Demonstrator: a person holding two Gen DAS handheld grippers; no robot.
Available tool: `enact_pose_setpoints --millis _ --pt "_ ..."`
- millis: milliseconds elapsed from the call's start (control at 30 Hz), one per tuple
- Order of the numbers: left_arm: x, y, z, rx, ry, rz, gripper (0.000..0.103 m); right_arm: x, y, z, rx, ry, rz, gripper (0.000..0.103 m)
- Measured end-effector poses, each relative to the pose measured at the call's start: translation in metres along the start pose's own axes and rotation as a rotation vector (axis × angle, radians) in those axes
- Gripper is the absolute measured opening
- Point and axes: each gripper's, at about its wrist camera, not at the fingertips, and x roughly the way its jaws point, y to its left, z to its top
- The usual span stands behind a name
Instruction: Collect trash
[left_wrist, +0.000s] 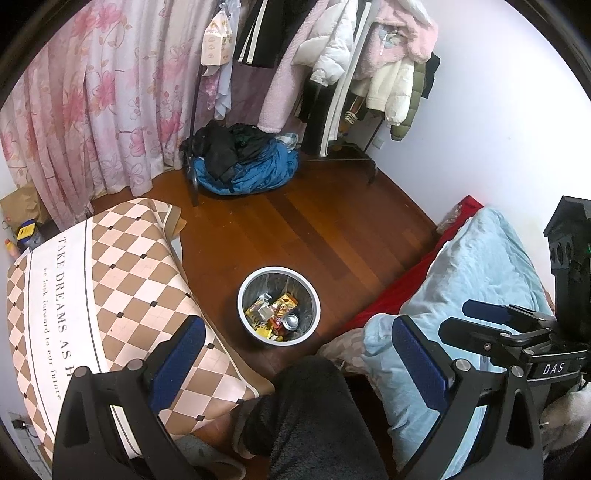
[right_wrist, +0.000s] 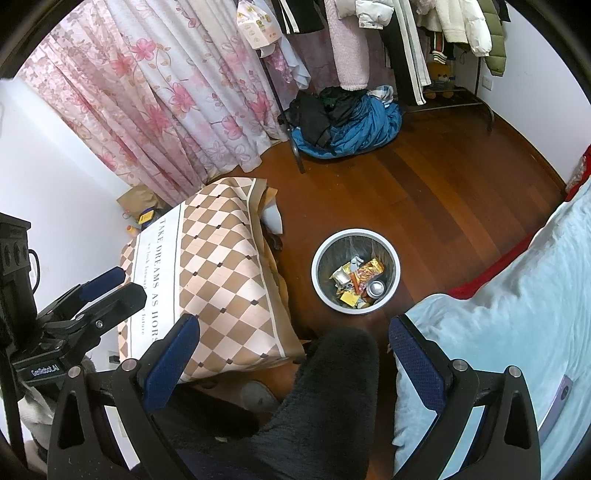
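Left wrist | can (left_wrist: 290, 322) upright in bin (left_wrist: 258, 273) | both hand-held grippers wide apart, empty

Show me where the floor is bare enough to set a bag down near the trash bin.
The widest bare wooden floor lies beyond the trash bin, bordered by the blue clothes pile, the clothes rack foot and the bed's red edge. It is tight between the bin and the checkered table cover, and toward the dark fuzzy knee.
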Motion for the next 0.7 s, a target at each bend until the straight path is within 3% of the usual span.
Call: enact_pose_setpoints --millis 700 --pt "-0.0047 -0.0023 0.005 -0.002 -0.007 0.003 0.103 -0.0023 0.0066 0.0102 -0.005 -0.006 0.008 0.103"
